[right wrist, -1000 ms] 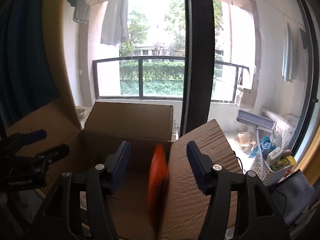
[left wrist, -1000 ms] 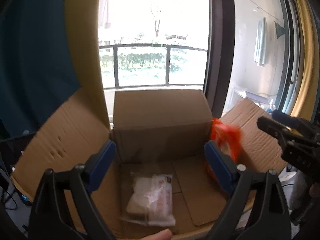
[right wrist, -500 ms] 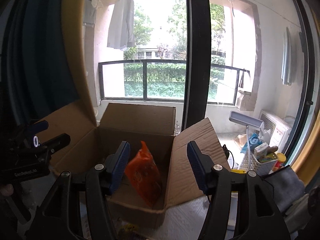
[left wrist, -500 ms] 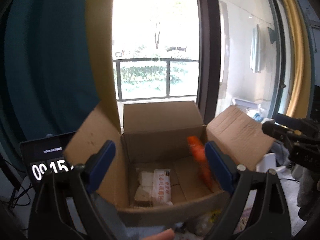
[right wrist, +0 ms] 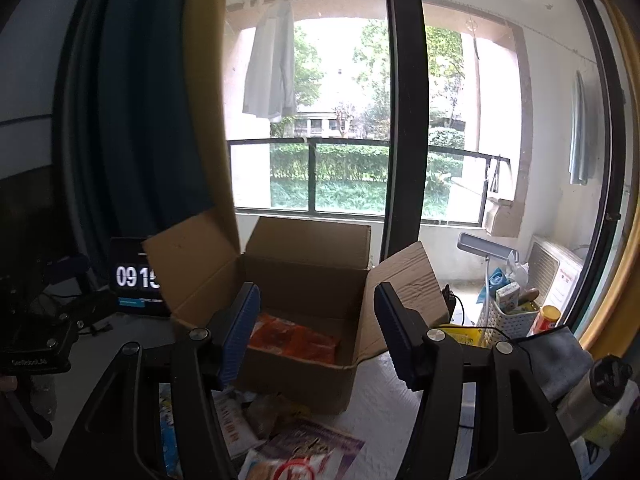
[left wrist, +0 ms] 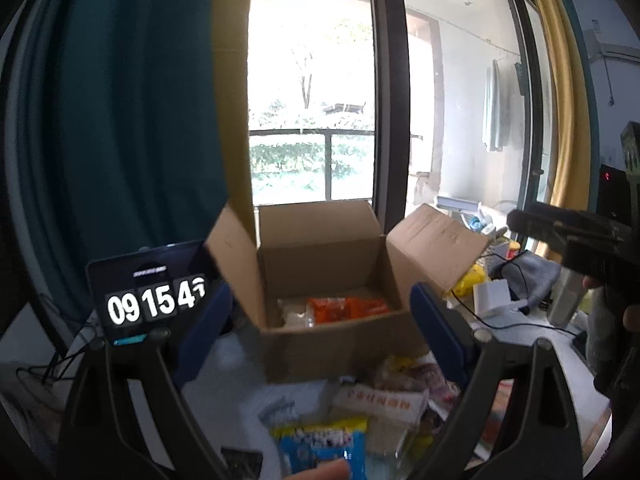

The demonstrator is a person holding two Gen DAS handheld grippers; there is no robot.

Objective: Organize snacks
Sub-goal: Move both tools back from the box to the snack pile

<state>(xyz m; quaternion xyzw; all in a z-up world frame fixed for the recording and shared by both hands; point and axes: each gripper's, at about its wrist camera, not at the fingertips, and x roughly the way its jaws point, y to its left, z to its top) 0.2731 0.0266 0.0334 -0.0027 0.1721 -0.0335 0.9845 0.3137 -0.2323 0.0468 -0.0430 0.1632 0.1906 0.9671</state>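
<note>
My left gripper and right gripper: jaws released, empty. Orange packet in cardboard box. Near blue snack bag: light, crinkly, slippery; I'd pinch sealed edge.

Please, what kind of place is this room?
Most likely a room in a home, beside a balcony. A shirt hangs to dry outside the glass door, curtains frame it, and a cardboard box and snack packets lie on a table.
</note>
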